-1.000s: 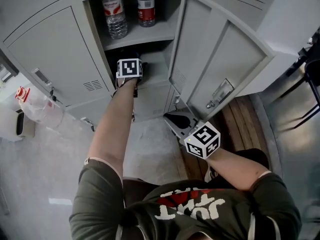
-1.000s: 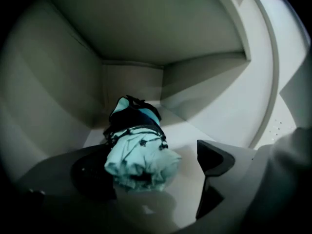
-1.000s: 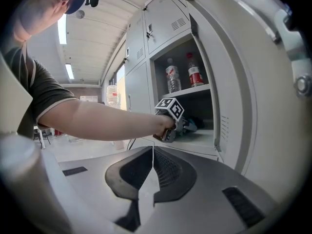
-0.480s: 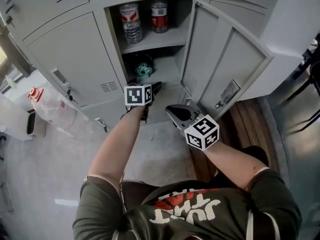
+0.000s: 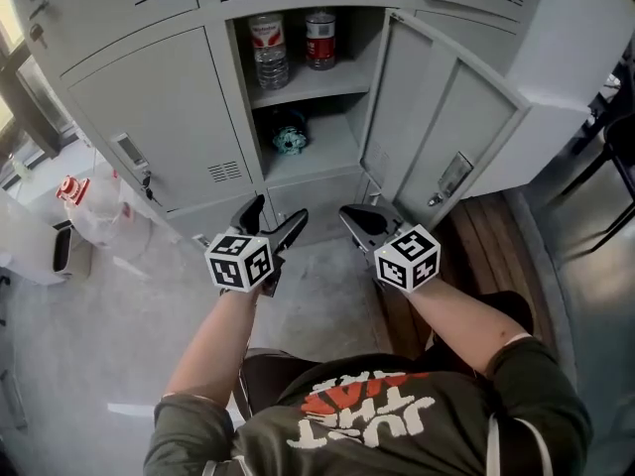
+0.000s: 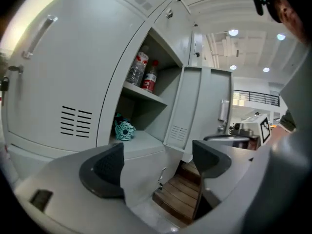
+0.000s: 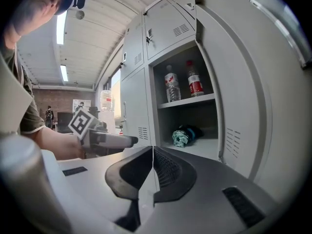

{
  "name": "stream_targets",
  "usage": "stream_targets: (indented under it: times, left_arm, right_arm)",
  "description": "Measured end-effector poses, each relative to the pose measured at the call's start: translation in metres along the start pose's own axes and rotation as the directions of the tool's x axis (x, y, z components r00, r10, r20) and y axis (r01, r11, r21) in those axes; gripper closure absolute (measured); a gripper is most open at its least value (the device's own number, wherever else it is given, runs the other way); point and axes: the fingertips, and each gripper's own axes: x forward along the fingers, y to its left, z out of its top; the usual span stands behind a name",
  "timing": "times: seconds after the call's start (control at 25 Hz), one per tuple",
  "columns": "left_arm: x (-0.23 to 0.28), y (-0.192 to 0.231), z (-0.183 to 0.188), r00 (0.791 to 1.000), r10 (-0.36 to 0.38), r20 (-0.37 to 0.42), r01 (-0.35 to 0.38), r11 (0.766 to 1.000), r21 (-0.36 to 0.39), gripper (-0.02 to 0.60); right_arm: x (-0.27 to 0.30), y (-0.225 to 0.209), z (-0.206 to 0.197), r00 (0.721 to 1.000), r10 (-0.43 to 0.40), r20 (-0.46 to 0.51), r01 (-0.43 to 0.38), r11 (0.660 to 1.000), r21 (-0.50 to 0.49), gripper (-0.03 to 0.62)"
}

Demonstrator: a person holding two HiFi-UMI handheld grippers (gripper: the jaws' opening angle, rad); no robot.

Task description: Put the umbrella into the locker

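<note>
The teal folded umbrella (image 5: pixel 290 139) lies on the lower shelf (image 5: pixel 322 152) of the open locker (image 5: pixel 437 117), at 12 o'clock from both tongs. The left tongs (image 5: pixel 276 213) stand wide and empty, just narrowed slightly. The right tongs (image 5: pixel 351 215) are closed on nothing.

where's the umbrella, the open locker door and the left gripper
umbrella (image 5: pixel 289 139), head view, teal folded canopy
open locker door (image 5: pixel 476 117), head view, middle of inner panel
left gripper (image 5: pixel 280 208), head view, midway between fingertips
</note>
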Motion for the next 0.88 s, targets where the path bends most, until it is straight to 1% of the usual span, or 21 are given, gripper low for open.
stream_targets:
  times: [0.04,0.08,0.2,0.24,0.32,0.4,0.48,0.68,0.76,0.88]
  left_arm:
    - [-0.013,-0.004,-0.006,1.000,-0.003,0.012,0.003,1.000,0.013,0.144]
    - [-0.025,-0.008,-0.012,1.000,-0.003,0.024,0.002,1.000,0.026,0.197]
    - [-0.053,-0.023,-0.031,0.998,-0.012,0.061,0.010,0.999,0.030,0.387]
    - [-0.060,-0.027,-0.036,0.997,-0.016,0.069,0.015,1.000,0.023,0.427]
    - [-0.065,-0.032,-0.043,0.997,-0.017,0.078,0.015,1.000,0.016,0.564]
    - [-0.062,-0.036,-0.043,0.996,-0.021,0.082,0.019,1.000,0.023,0.574]
    - [-0.055,-0.041,-0.032,0.994,-0.022,0.106,0.019,0.999,0.034,0.574]
    - [-0.035,-0.060,0.026,0.981,-0.007,0.196,-0.009,0.997,0.079,0.574]
    - [-0.026,-0.065,0.047,0.981,0.021,0.194,-0.043,0.993,0.108,0.574]
    - [-0.014,-0.068,0.070,0.986,0.069,0.150,-0.090,0.986,0.138,0.574]
  right_arm:
    - [-0.002,0.001,-0.001,1.000,-0.003,-0.004,0.003,1.000,-0.005,0.560]
    - [-0.004,0.002,-0.001,1.000,-0.004,-0.008,0.004,1.000,-0.010,0.560]
    - [-0.011,0.005,-0.002,1.000,-0.001,-0.024,0.001,1.000,-0.020,0.560]
    - [-0.013,0.005,-0.001,1.000,0.000,-0.028,-0.001,1.000,-0.023,0.560]
    - [-0.018,0.004,0.003,1.000,0.002,-0.029,-0.003,0.999,-0.033,0.560]
    - [-0.024,0.002,0.009,1.000,0.007,-0.025,-0.008,0.999,-0.052,0.560]
    - [-0.031,0.002,0.015,0.999,0.021,-0.023,-0.023,0.997,-0.070,0.560]
    - [-0.045,-0.001,0.032,0.995,0.100,-0.013,-0.101,0.991,-0.088,0.560]
    - [-0.049,-0.002,0.039,0.989,0.146,-0.010,-0.146,0.982,-0.118,0.560]
    - [-0.055,-0.001,0.041,0.979,0.204,-0.028,-0.205,0.967,-0.149,0.560]
